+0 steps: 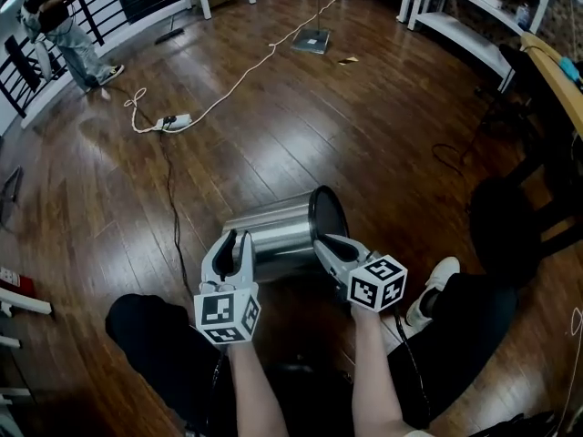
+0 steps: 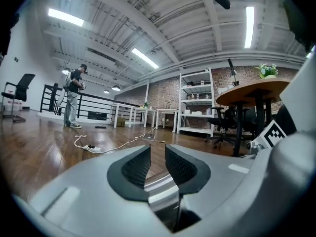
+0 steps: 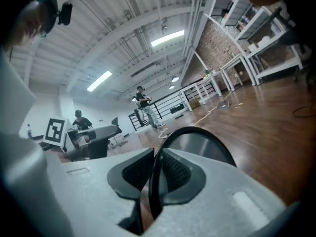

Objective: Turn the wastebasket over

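Hold firm with right gripper (image 1: 326, 242), nearly closed on wastebasket (image 1: 278, 230)'s black rim (image 1: 311, 209), and left gripper (image 1: 235, 240), narrowly parted, seemingly pinching the base edge (image 2: 159, 187). Rotate both together.

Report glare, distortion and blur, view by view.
Head view: fisheye bends the floor, which shows glare, as does the steel wastebasket. Left gripper view: dark vignette, ceiling lights blown out. Right gripper view: tilted, vignetted, wastebasket rim soft up close.
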{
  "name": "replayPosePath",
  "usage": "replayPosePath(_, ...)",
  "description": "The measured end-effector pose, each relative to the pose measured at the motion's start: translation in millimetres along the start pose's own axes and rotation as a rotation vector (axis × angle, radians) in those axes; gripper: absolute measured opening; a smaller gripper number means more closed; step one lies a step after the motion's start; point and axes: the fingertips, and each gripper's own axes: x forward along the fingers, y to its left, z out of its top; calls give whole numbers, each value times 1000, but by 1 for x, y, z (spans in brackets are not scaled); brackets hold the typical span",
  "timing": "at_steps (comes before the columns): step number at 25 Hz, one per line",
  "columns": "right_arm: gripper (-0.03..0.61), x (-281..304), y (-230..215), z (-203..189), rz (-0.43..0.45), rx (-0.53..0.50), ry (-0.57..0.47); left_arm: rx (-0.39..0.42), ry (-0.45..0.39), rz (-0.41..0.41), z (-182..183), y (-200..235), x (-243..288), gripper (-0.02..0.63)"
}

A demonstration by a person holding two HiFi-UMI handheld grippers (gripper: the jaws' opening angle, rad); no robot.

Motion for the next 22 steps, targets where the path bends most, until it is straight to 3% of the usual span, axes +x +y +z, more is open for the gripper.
replayPosePath(8, 49, -26, -60, -64, -210, 143, 99, -21, 38, -46, -14, -21, 2, 112)
replayPosePath(12, 32, -29, -71, -83, -249, 209, 92, -34, 57, -27, -25, -10, -1, 112)
replayPosePath(14, 34, -27, -71, -80, -269, 187, 89, -57, 84, 5, -38, 3, 2, 112)
replayPosePath(17, 42, -28, -67, -81, -310, 36, 180, -107, 207, 68, -71, 25, 17, 116)
replayPosePath(22, 49, -29, -67, -78, -328, -7, 197, -121, 319, 89, -100, 70, 39, 228)
